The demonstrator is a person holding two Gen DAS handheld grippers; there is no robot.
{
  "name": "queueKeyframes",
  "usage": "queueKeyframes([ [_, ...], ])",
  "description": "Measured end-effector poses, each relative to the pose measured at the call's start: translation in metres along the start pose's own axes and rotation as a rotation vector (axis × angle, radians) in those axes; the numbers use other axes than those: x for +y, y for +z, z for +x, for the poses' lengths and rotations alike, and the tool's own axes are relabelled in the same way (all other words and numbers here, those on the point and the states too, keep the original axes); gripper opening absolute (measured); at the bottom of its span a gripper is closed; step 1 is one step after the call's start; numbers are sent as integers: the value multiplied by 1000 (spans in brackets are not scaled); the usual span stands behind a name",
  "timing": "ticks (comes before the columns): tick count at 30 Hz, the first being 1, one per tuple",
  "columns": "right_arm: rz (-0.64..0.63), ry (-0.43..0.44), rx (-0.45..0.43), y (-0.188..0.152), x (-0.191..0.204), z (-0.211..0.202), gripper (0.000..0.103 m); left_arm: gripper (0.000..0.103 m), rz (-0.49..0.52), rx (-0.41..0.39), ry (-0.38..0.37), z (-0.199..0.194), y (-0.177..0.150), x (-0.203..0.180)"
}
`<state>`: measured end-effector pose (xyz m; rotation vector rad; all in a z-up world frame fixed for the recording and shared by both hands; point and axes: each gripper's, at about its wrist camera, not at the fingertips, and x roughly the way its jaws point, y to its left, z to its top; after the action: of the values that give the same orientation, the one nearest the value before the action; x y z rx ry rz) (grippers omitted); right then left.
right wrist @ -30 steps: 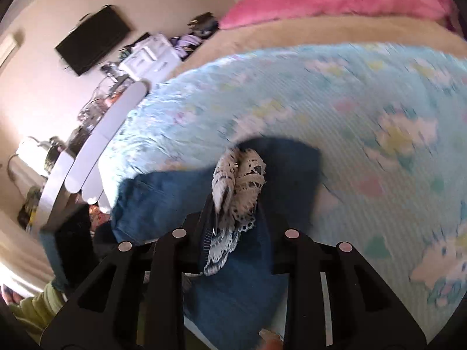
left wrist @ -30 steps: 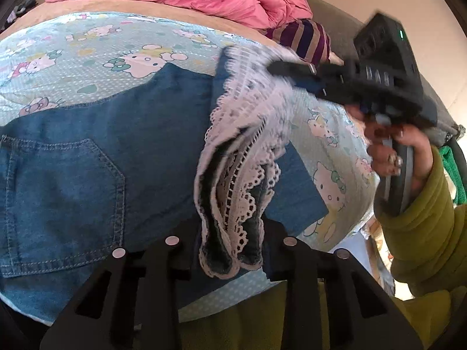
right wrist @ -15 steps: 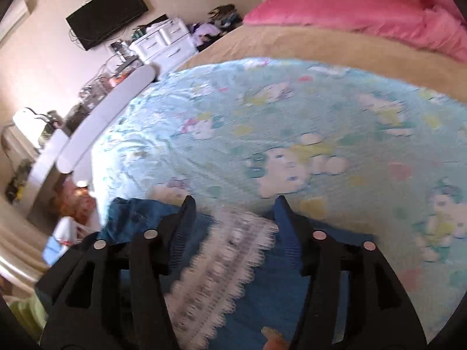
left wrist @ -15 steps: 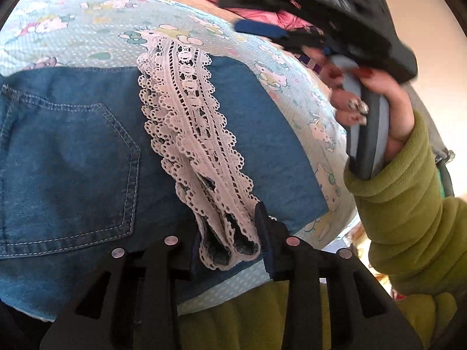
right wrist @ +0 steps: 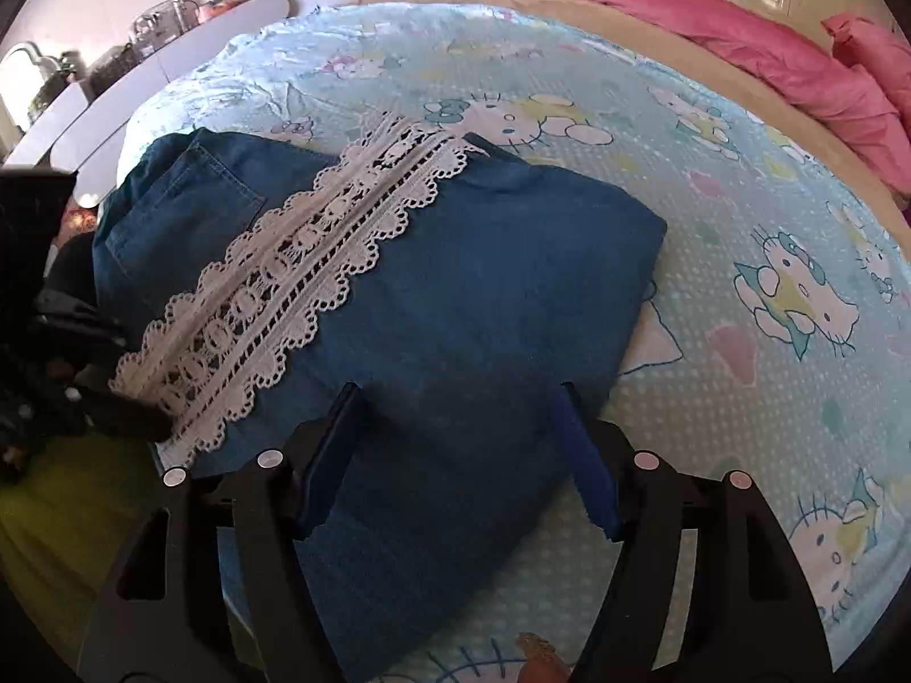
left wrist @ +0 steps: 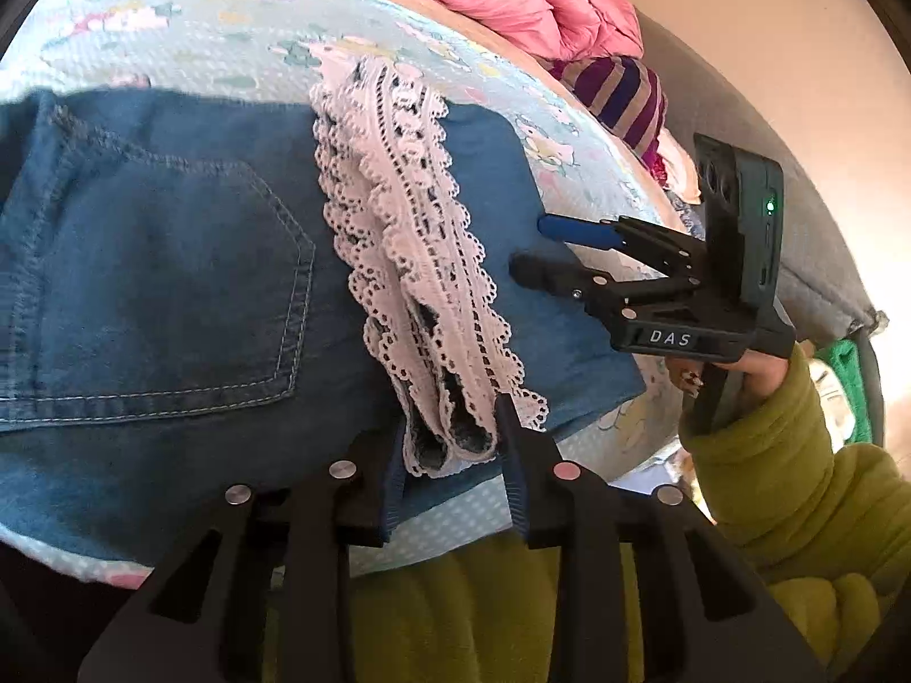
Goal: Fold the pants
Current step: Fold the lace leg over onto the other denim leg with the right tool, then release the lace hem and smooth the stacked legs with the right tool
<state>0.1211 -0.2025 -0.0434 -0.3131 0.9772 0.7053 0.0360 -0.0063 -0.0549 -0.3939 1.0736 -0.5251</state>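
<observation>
pants: denim pants (left wrist: 171,296) lay folded on the bed (right wrist: 740,239), legs doubled over the seat, white lace hem (left wrist: 410,262) running across the top beside the back pocket (left wrist: 188,284).
left claw: left claw (left wrist: 450,455) pinched the near end of the lace hem, jaws narrow on the bunched trim.
right claw: right claw (right wrist: 455,444) was opening, nothing between its fingers; it hovered over plain denim just right of the lace hem.
step: looked like the end of a lengthwise fold, hem laid down on the seat.
next: likely release the left end, smooth the layer, then take the folded edge for another fold. Needs both layers caught together, lace kept flat.
surface: soft cartoon-print sheet; edges may creep.
room: pink bedding (right wrist: 712,28) beyond the pants, drawers and clutter by the far wall.
</observation>
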Motion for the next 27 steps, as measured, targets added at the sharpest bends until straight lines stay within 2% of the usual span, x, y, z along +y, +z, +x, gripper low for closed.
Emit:
queueKeyframes([
  [6,-26,25,-101,-11,7,-41,66,45,35,-91,61,-29,12,-9],
  [12,-101,109,-130,-29,31,-60,64,43,76,-155,123,-40,25,-23],
  [13,-111,118,-123,-30,35,-59,58,43,85,-156,124,-38,26,-27],
  [15,-132,127,-110,-32,43,-57,53,43,123,-141,127,-29,29,-38],
  [17,-151,129,-97,-35,49,-53,53,43,152,-115,197,-19,26,-38],
  [18,-150,130,-91,-36,49,-51,53,43,144,-102,219,-15,26,-35],
  [23,-100,89,-7,-49,40,-33,49,43,46,-34,216,-1,18,-5],
  [27,-72,101,-31,-55,35,-34,48,45,34,-37,196,0,17,-1],
])
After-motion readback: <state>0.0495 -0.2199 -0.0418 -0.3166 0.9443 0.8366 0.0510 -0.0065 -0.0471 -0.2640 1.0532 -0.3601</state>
